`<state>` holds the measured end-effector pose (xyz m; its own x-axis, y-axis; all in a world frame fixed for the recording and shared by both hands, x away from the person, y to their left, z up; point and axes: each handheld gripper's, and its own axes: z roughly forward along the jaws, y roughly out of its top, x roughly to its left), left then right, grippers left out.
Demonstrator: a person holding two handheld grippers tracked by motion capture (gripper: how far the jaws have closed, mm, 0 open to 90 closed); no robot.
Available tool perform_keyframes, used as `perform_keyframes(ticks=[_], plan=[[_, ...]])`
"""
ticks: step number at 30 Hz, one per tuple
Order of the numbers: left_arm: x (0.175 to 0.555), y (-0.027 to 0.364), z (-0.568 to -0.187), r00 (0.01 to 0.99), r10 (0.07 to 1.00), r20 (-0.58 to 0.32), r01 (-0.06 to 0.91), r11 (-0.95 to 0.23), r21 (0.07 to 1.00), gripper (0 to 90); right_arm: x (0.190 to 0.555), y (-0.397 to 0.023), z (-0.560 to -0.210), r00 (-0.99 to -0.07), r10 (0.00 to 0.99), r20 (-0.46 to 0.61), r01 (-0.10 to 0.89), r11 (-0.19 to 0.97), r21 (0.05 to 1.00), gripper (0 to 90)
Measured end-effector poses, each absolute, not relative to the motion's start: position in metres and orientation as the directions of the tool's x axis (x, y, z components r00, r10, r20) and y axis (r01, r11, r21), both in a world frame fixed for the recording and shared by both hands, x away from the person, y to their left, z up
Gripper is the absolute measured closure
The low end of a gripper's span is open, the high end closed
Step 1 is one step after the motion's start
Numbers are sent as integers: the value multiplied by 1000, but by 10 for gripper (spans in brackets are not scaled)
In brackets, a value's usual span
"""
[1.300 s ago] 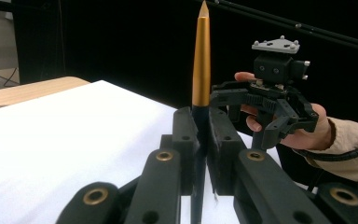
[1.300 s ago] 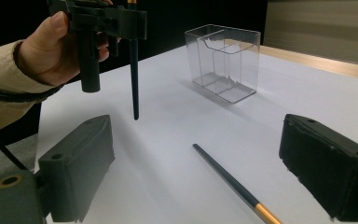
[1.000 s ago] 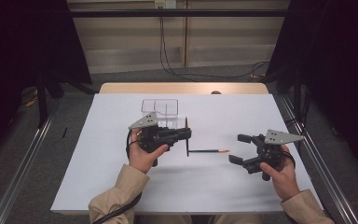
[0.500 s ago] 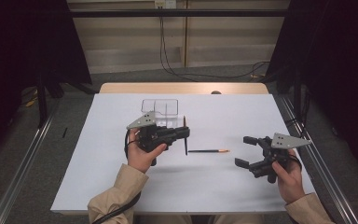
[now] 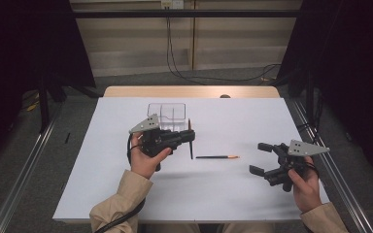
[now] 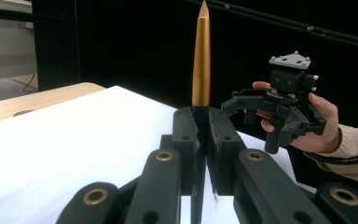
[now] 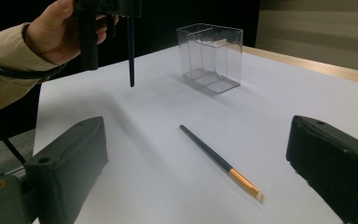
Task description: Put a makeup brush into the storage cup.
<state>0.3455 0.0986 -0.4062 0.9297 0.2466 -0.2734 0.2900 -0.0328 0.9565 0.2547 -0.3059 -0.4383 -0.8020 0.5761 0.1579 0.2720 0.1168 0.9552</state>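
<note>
The left gripper [image 5: 187, 137], black with a grey three-cornered plate, is clamped on a slim dark brush with a gold-coloured ferrule [image 5: 190, 140], held upright above the white table sheet [image 5: 102, 184], just in front of the clear plastic two-compartment holder [image 5: 167, 115]. The right gripper [image 5: 261, 158] hovers with jaws spread wide and nothing between them, near a second dark-handled brush with an orange ferrule [image 5: 217, 157] lying flat on the sheet.

In the left gripper view, the pads pinch the brush [image 6: 201, 65] at the base of the ferrule, tip up. It stands straight, so I judge the step goes best by carrying it level over a compartment and lowering it handle-first before letting go.

In the right gripper view, the lying brush [image 7: 220, 161] sits between the open jaws but ahead of them; the holder [image 7: 210, 57] stands well beyond.

Count: two brushes, one holder, two grippers.
</note>
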Motion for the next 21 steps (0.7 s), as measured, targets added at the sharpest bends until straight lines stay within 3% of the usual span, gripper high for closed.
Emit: perform_keyframes(ticks=[21], plan=[[359,105,-398,918,302,-259,281,-33,959,831,255,-309,-439,-799,579,161,283,126,951,49]])
